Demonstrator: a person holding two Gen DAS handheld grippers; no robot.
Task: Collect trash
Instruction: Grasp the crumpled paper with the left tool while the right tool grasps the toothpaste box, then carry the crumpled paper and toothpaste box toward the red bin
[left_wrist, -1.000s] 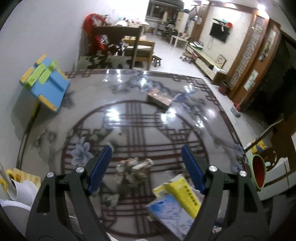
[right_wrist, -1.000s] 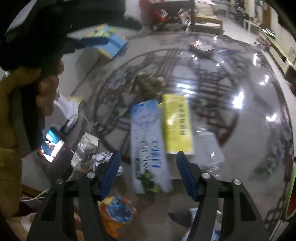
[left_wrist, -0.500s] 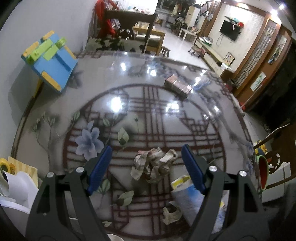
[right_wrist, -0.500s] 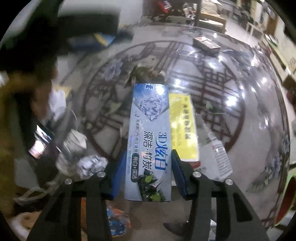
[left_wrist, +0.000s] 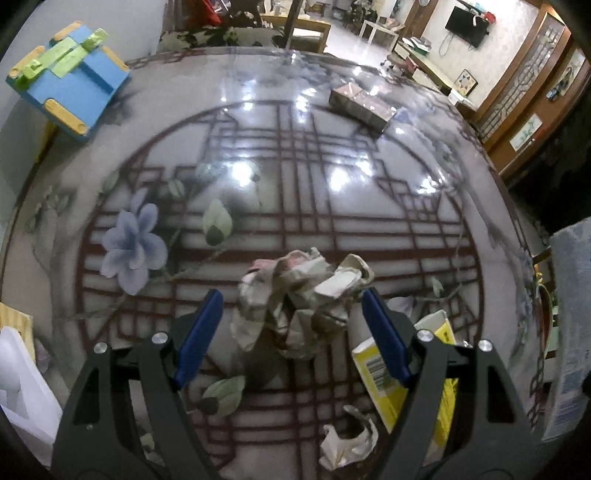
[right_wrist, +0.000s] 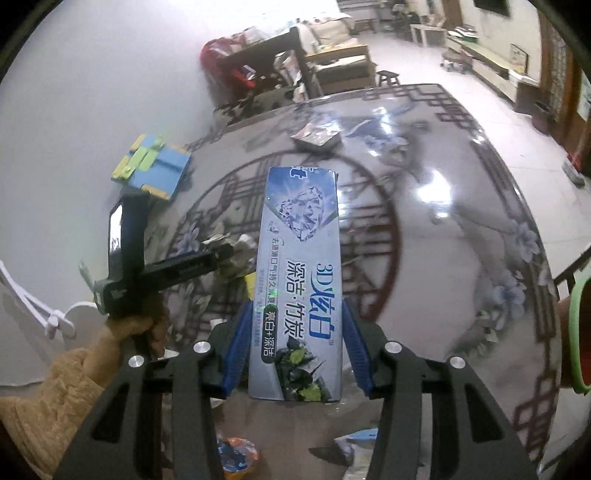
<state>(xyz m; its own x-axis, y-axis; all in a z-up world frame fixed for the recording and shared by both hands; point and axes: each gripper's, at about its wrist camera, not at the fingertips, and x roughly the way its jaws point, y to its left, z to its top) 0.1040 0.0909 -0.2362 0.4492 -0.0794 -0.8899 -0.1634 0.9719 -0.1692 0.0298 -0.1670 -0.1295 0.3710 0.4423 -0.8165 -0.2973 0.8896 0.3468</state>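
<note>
The right gripper (right_wrist: 293, 347) has its fingers closed on the blue toothpaste box (right_wrist: 301, 269), held clear above the worktop (right_wrist: 461, 229). The left gripper (left_wrist: 291, 332) is open, its fingers on both sides of the crumpled paper wad (left_wrist: 299, 299) at 6 o'clock of the round pattern. I think it should go lower until both pads are beside the wad's middle, and then close, keeping clear of the yellow box (left_wrist: 384, 373) at 4 o'clock.

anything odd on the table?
Just litter on the patterned table: crumpled paper wad between the open left gripper fingers, yellow box askew beside it. Right gripper holds a toothpaste box.
</note>
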